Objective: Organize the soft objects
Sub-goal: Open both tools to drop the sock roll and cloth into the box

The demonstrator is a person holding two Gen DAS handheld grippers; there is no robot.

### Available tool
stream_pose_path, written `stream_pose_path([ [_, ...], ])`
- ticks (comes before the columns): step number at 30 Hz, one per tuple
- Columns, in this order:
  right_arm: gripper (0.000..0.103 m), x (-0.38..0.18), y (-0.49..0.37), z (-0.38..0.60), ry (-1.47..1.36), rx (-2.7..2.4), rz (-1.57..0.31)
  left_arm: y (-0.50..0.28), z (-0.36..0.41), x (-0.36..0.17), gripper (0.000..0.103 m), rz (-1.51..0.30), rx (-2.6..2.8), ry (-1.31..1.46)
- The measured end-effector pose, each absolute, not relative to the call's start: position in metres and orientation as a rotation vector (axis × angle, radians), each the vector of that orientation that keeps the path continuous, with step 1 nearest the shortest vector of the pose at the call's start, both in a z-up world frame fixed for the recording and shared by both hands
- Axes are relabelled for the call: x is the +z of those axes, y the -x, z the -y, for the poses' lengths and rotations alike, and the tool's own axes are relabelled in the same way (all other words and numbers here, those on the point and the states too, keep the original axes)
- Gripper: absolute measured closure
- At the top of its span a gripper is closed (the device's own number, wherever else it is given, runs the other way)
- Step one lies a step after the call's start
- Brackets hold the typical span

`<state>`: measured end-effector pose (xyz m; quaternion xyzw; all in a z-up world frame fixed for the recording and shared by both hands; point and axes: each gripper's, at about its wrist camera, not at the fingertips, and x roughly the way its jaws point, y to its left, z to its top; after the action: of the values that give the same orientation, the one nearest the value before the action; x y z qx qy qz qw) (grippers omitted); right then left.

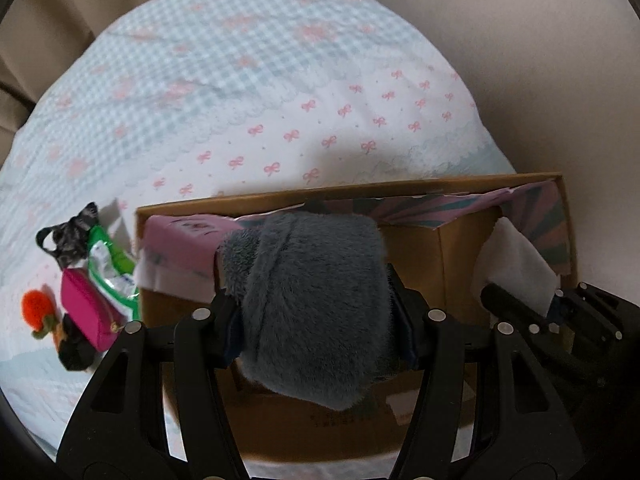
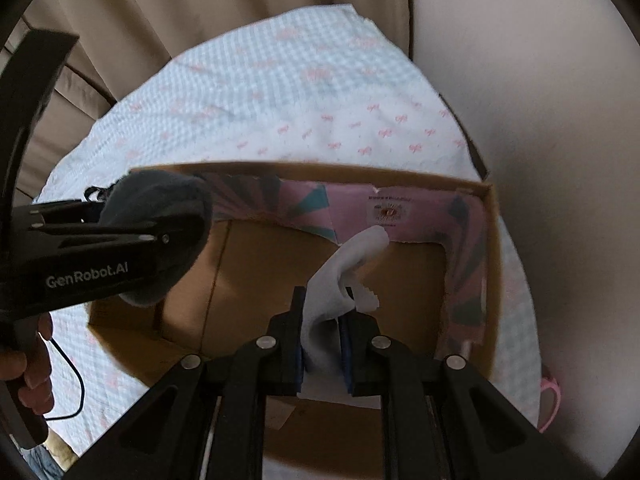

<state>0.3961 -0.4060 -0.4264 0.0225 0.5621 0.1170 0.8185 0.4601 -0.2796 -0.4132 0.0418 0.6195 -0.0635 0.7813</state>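
Observation:
My left gripper [image 1: 316, 320] is shut on a grey fuzzy plush piece [image 1: 312, 300] and holds it over the open cardboard box [image 1: 344, 194]. The plush also shows in the right wrist view [image 2: 160, 208], above the box's left side. My right gripper [image 2: 323, 344] is shut on a white cloth [image 2: 340, 276] and holds it over the inside of the box [image 2: 490, 240]. The white cloth also shows in the left wrist view [image 1: 516, 264], with the right gripper below it. The box's inner flaps are pink and teal.
The box sits on a bed cover [image 1: 240, 80] with blue checks and pink bows. Left of the box lie a magenta pouch [image 1: 86, 312], a green wipes pack [image 1: 110, 268], an orange knitted item [image 1: 36, 308] and a dark patterned piece [image 1: 68, 236]. A pink item [image 2: 550, 404] lies right of the box.

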Motion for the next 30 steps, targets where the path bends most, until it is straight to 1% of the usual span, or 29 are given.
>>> stream_pose_path([
  [1,0.09,-0.431,-0.399,0.404,-0.038,0.248,-1.202,-0.461,0.281,-0.416,0.034,-1.339,-0.132,-0.101],
  [2,0.09,-0.435,-0.4,0.403,-0.022,0.246,-1.208,-0.462,0.282,-0.419,0.02,-1.341,-0.126,-0.119],
  [3,0.088,-0.439,-0.4,0.401,-0.005,0.249,-1.213,-0.462,0.283,-0.421,0.012,-1.338,-0.119,-0.139],
  [4,0.076,-0.441,-0.399,0.399,0.01,0.256,-1.213,-0.462,0.285,-0.422,0.0,-1.33,-0.114,-0.159],
  [5,0.061,-0.442,-0.398,0.397,0.02,0.262,-1.208,-0.462,0.285,-0.421,0.0,-1.318,-0.113,-0.174],
  [6,0.02,-0.444,-0.397,0.396,0.021,0.278,-1.2,-0.462,0.285,-0.421,0.0,-1.314,-0.115,-0.183],
  [7,0.0,-0.444,-0.395,0.394,0.015,0.308,-1.189,-0.461,0.285,-0.421,0.0,-1.314,-0.118,-0.188],
  [15,0.0,-0.447,-0.388,0.386,0.041,0.321,-1.183,-0.459,0.275,-0.412,0.0,-1.315,-0.134,-0.144],
  [20,0.0,-0.434,-0.381,0.388,0.03,0.319,-1.161,-0.453,0.272,-0.396,0.0,-1.293,-0.135,-0.134],
  [25,0.0,-0.409,-0.37,0.391,0.013,0.304,-1.129,-0.44,0.27,-0.368,0.0,-1.25,-0.141,-0.118],
  [30,0.0,-0.37,-0.353,0.395,0.001,0.281,-1.08,-0.419,0.264,-0.321,0.0,-1.195,-0.153,-0.07],
])
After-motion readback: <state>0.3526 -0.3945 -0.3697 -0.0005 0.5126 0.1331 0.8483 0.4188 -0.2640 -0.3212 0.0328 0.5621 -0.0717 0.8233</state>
